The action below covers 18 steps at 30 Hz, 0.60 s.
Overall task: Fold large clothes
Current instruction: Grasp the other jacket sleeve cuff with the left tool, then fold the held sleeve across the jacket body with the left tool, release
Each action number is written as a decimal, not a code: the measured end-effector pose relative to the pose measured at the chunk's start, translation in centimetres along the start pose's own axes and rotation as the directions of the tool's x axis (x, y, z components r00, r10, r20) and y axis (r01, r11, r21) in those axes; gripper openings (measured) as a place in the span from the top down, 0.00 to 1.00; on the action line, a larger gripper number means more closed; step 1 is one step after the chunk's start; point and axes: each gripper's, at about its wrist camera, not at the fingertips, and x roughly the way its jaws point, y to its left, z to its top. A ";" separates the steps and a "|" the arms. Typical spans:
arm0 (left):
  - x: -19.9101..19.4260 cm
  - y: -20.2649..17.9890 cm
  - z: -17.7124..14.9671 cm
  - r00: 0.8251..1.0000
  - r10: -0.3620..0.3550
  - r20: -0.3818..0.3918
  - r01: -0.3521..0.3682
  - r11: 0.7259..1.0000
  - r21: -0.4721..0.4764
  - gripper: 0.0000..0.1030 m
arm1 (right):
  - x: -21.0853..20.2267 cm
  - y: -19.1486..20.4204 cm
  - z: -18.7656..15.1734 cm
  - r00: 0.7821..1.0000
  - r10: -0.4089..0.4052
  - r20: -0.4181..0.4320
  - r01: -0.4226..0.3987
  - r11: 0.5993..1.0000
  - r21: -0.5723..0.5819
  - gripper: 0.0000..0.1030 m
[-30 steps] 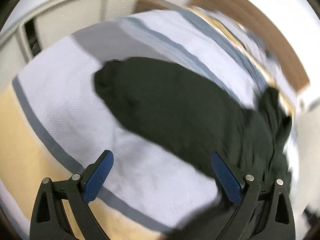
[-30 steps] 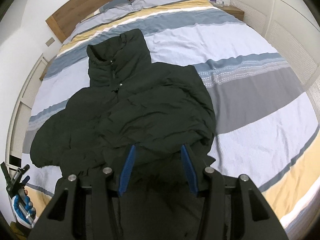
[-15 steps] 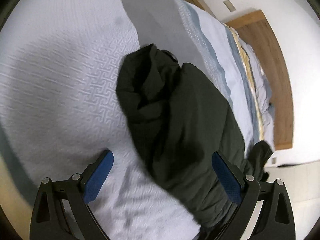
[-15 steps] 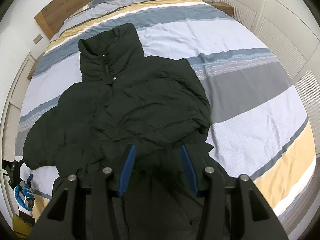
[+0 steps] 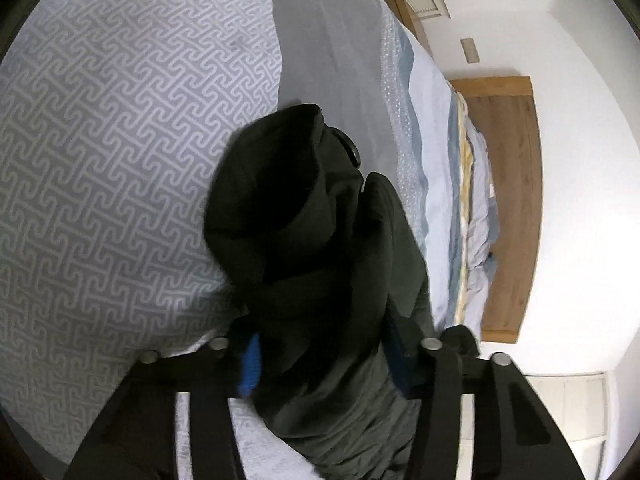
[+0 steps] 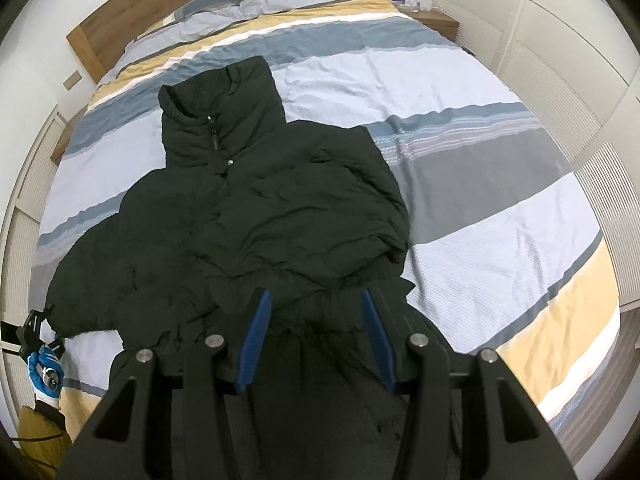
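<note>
A large black puffer jacket (image 6: 248, 216) lies front up on the striped bed, collar toward the headboard, its right sleeve folded across the chest. My right gripper (image 6: 316, 336) is shut on the jacket's bottom hem, cloth bunched between the blue pads. My left gripper (image 5: 324, 356) is closed around the jacket's left sleeve (image 5: 288, 216), whose cuff points away over the patterned duvet. The left gripper also shows in the right wrist view (image 6: 40, 336) at the sleeve end, held by a blue-gloved hand.
The striped duvet (image 6: 500, 216) covers the whole bed. A wooden headboard (image 6: 120, 28) and pillows (image 6: 224, 16) are at the far end. A nightstand (image 6: 436, 20) stands at the back right. White wardrobe doors (image 6: 580, 64) run along the right side.
My left gripper has moved onto the sleeve and closed from wide open to shut on it. My right gripper has kept its hold on the hem and pulled back slightly.
</note>
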 end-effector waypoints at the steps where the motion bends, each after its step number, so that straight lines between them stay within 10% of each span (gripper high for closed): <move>1: -0.2 0.0 -0.1 1.000 -0.016 -0.001 0.016 1.000 -0.007 0.64 | -0.3 0.1 0.0 1.000 -0.001 0.003 0.001 1.000 -0.002 0.55; 8: -1.9 -1.0 -1.0 0.999 -0.042 -0.005 0.042 0.999 0.014 0.84 | -2.7 0.1 0.2 0.999 0.008 0.038 -0.008 1.000 -0.012 0.55; 18: -4.5 -8.3 -4.2 0.999 -0.040 0.018 0.036 0.983 0.181 0.87 | -3.6 -3.1 0.3 0.995 0.071 0.075 -0.071 0.997 -0.005 0.55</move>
